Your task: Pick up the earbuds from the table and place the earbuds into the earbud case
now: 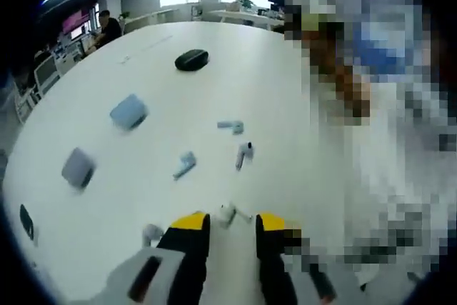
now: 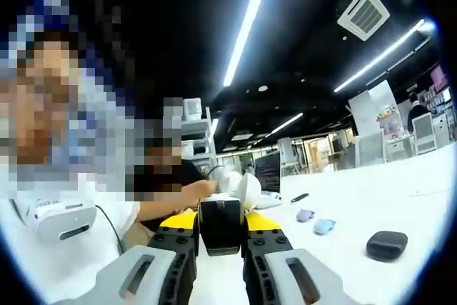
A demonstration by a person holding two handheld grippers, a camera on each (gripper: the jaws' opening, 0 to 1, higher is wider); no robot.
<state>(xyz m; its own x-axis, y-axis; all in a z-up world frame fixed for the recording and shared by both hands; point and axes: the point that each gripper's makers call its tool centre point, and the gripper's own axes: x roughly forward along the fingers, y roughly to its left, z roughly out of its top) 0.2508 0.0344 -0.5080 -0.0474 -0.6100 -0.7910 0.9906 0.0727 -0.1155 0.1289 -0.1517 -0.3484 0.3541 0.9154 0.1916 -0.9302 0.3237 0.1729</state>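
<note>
In the left gripper view, my left gripper (image 1: 231,225) is open low over the white table (image 1: 285,91). A small white earbud (image 1: 228,212) lies just beyond the gap between its yellow tips. Further out lie a white earbud (image 1: 245,153), a blue one (image 1: 186,165) and a pale blue one (image 1: 230,126). In the right gripper view, my right gripper (image 2: 220,228) is raised off the table and shut on a black earbud case (image 2: 220,225). A pale rounded lid (image 2: 246,189) stands open above the case.
A black case (image 1: 191,59), a blue case (image 1: 128,112) and a grey case (image 1: 78,168) sit on the table, with a small pale piece (image 1: 151,232) by the left jaw. The right gripper view shows closed cases (image 2: 323,226) (image 2: 386,245), a seated person's arm (image 2: 178,196) and a white device (image 2: 61,219).
</note>
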